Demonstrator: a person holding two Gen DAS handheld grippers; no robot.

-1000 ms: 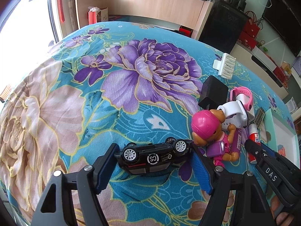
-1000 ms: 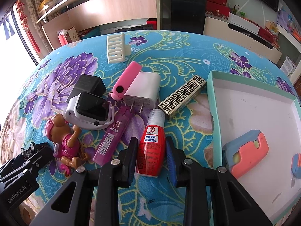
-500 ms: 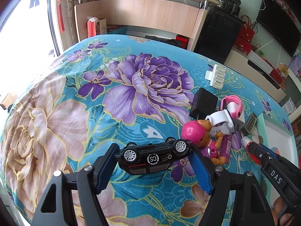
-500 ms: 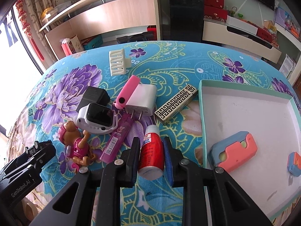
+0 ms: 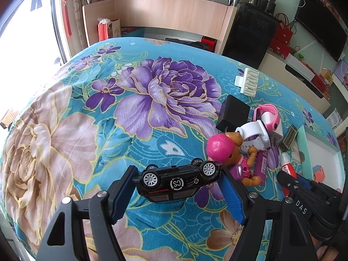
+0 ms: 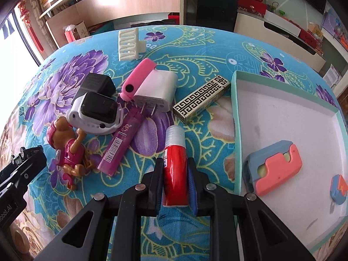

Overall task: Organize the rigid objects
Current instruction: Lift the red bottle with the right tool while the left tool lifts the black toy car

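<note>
While your right gripper sits clamped across the lower body of the red glue bottle just beside the teal tray, treat that bottle as light, stiff and glossy (likely to twist or slide between the pads), so grip its red middle, not the clear cap. Your left gripper has its jaws shut on the upside-down black toy car, nose and tail against the pads; it looks light and hard, and its wheels seem the only fragile parts.

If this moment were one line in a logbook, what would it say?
left gripper: shut on toy car, upside down | right gripper: just closed on red tube | tray: two items inside
</note>
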